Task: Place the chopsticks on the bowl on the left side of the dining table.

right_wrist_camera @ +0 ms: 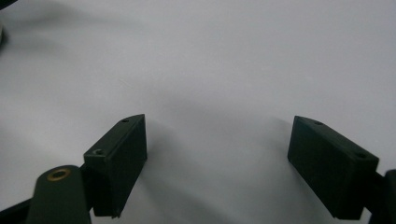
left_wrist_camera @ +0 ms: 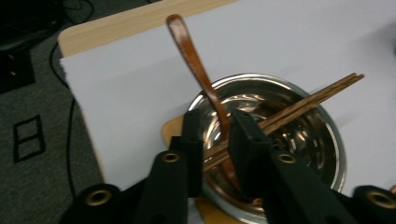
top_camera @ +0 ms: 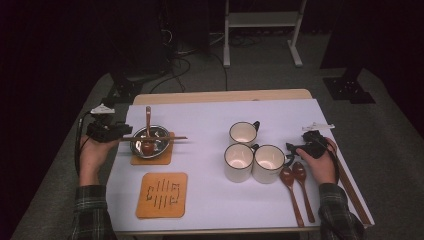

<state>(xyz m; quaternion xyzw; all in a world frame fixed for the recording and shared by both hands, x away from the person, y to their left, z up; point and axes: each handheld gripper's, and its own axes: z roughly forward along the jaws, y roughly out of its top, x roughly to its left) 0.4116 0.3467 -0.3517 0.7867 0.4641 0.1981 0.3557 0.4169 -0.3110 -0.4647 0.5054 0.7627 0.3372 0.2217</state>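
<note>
High view: my left gripper (top_camera: 120, 134) sits at the left rim of the steel bowl (top_camera: 161, 146), clamped on a pair of wooden chopsticks (top_camera: 165, 138) that reach out level from my jaws across the bowl. To do this well, I judge I should keep the pair level, hold the squeeze even so the sticks don't scissor, and steer clear of the wooden spoon (top_camera: 148, 131) standing in the bowl. My right gripper (top_camera: 294, 148) rests by the mugs (top_camera: 255, 161), away from the work.

Left gripper view: jaws pinch the chopsticks (left_wrist_camera: 299, 105) near their butt end; the tips run up and right, away from me, over the bowl (left_wrist_camera: 334, 140). Sticks are thin, pale brown, grained and lying side by side. The spoon handle (left_wrist_camera: 189, 51) rises just past my jaws.

Right gripper view: my right gripper (right_wrist_camera: 217, 163) has its jaws spread wide, nothing between them, with plain white table cover (right_wrist_camera: 210, 60) ahead.
</note>
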